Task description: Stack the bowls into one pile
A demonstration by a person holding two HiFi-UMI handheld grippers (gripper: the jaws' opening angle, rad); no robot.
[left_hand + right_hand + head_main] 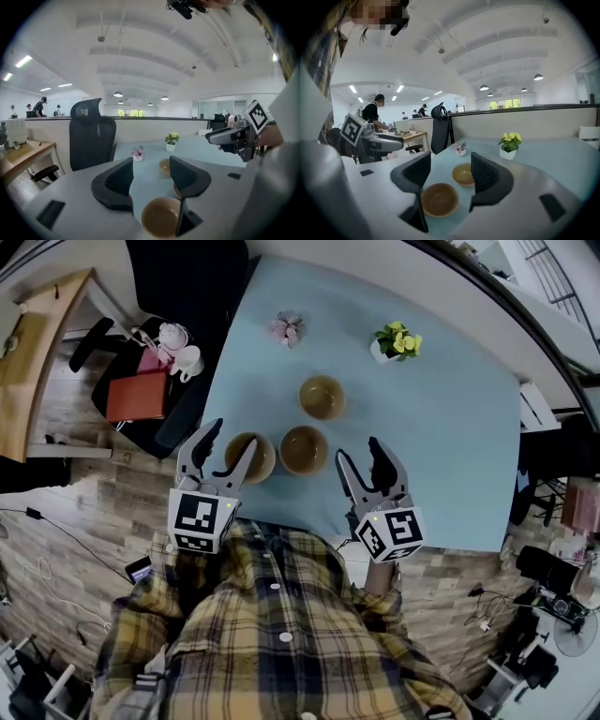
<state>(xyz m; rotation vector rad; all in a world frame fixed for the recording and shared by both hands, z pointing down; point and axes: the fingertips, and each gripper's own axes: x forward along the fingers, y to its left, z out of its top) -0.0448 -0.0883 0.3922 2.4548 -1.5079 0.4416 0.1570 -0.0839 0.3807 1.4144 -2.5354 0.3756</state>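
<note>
Three brown bowls stand apart on the light blue table (450, 446): a far bowl (322, 397), a middle bowl (304, 449) and a left bowl (250, 457). My left gripper (231, 440) is open and hovers over the left bowl's left side, one finger above the bowl and one outside it. In the left gripper view that bowl (161, 217) lies low between the open jaws of the gripper (151, 176), untouched. My right gripper (360, 456) is open, just right of the middle bowl. Its own view shows the middle bowl (439, 199) and the far bowl (464, 174) ahead of the gripper (450, 171).
A pot of yellow flowers (398, 341) and a small pink flower pot (286, 329) stand at the table's far side. Left of the table are a black office chair (187, 277), a seat with a red notebook (138, 395) and white mugs (183, 352), and a wooden desk (37, 343).
</note>
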